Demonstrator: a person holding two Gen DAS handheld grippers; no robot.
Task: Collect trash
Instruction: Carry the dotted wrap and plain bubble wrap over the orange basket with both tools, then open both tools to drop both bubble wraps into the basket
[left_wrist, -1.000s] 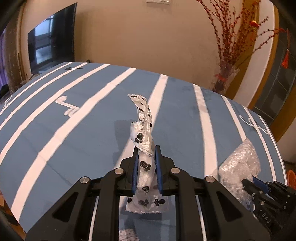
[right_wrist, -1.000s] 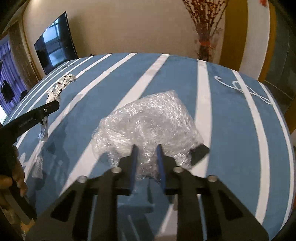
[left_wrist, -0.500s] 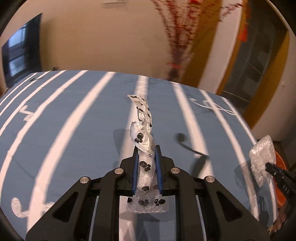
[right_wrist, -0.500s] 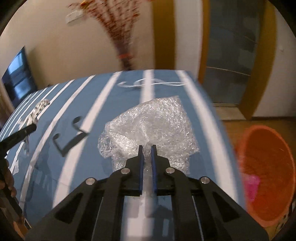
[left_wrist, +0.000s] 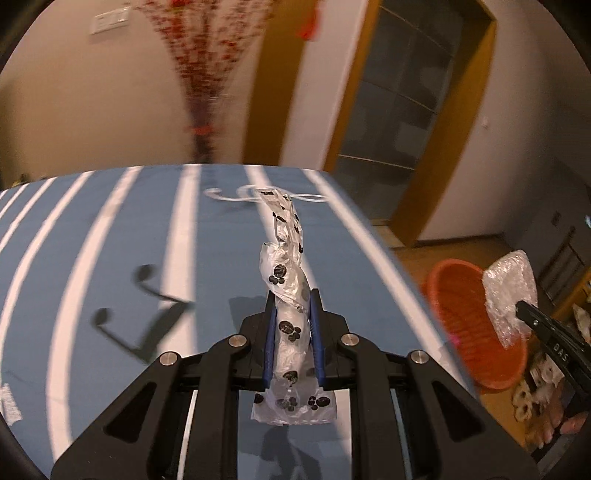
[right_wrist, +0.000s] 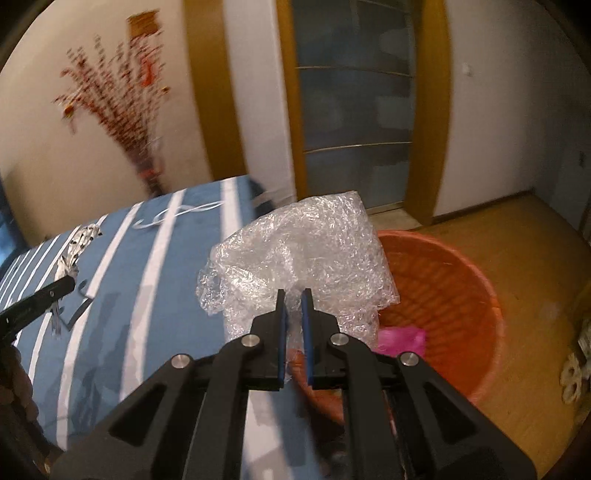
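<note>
My left gripper (left_wrist: 292, 301) is shut on a twisted clear plastic wrapper with black paw prints (left_wrist: 288, 266), held above the blue striped table (left_wrist: 110, 258). My right gripper (right_wrist: 293, 299) is shut on a crumpled wad of bubble wrap (right_wrist: 306, 251) and holds it over the near rim of an orange basket (right_wrist: 454, 295) on the floor past the table's right end. The basket holds something pink (right_wrist: 400, 339). In the left wrist view the basket (left_wrist: 458, 295), the bubble wrap (left_wrist: 509, 291) and the right gripper (left_wrist: 528, 314) appear at the right.
A vase of red branches (left_wrist: 203, 103) stands behind the table's far edge. A glass door with a wooden frame (right_wrist: 354, 103) is beyond the basket. The floor (right_wrist: 535, 258) around the basket is wooden. White items (right_wrist: 572, 373) lie on the floor at the right.
Both grippers have swung right with their loads. The bubble wrap has gone from over the table to over the orange basket. The left gripper now faces the table's right end.
</note>
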